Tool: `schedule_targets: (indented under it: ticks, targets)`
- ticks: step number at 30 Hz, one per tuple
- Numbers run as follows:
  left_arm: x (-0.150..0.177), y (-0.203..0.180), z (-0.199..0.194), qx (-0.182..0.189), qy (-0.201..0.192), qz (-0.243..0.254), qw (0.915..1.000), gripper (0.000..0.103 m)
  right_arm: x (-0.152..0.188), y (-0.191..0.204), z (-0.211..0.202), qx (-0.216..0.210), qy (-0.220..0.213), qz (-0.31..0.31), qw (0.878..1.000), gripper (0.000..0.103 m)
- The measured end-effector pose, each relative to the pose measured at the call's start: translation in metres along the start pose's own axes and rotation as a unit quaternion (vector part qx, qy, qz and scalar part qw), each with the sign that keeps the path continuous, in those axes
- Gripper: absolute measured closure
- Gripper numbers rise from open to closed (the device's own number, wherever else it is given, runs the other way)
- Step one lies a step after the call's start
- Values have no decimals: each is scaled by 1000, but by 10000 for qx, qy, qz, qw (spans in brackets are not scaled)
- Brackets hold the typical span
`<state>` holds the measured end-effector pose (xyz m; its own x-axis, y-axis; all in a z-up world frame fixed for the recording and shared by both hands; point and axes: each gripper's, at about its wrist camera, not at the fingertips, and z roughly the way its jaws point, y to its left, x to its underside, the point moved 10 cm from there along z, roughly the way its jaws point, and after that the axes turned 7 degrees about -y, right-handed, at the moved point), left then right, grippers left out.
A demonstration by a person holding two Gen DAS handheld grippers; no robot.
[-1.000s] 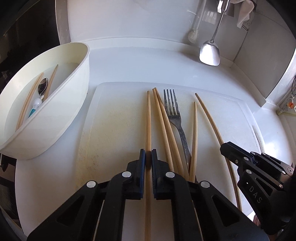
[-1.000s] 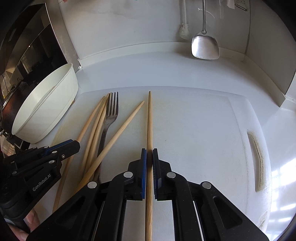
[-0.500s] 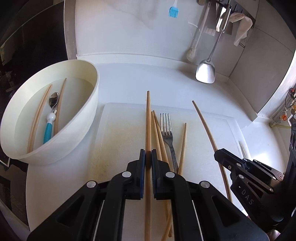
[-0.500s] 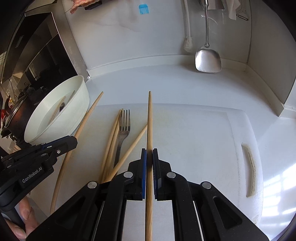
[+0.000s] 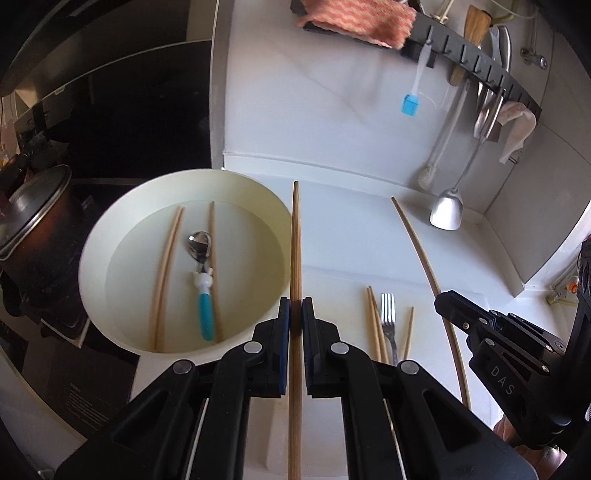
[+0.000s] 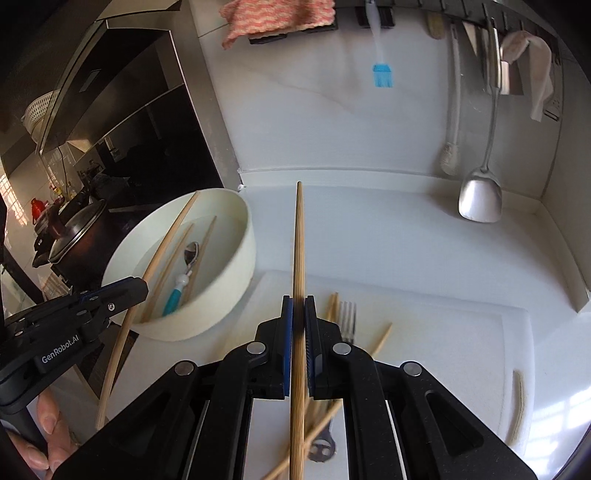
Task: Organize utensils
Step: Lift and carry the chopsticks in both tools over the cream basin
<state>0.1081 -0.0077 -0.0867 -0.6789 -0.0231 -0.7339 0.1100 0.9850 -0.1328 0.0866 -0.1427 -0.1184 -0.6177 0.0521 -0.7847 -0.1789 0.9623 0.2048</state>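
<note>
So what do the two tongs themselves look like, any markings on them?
Both tongs are black, angular plastic linkages with round silver pivot pins and blue pads lining the fingertips. The left tongs carry white "GenRobot.AI" lettering on the side; the right tongs show "DAS". No cables or sleeves are visible.

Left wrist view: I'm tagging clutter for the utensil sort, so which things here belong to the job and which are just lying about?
Job:
- chopstick in left gripper
- chopstick in right gripper
- white bowl
- fork
- loose chopsticks
- blue-handled spoon

Lying about:
- hanging spatula
- blue brush
- pink cloth
- pot
</note>
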Motion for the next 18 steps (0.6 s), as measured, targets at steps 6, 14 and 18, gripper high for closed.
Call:
schedule_targets:
  ticks: [6, 14, 18]
  targets:
    - [-27, 68, 8, -117, 36, 55, 9999, 96, -25, 57, 32, -157, 23, 178, 9997, 97]
    - [-49, 153, 40, -278, 186, -9, 9994, 96, -48, 127, 84, -312, 136, 211, 9992, 97]
    - [-50, 174, 57, -294, 341, -106, 9989, 96, -49, 146, 111, -384, 354, 245, 9983, 97]
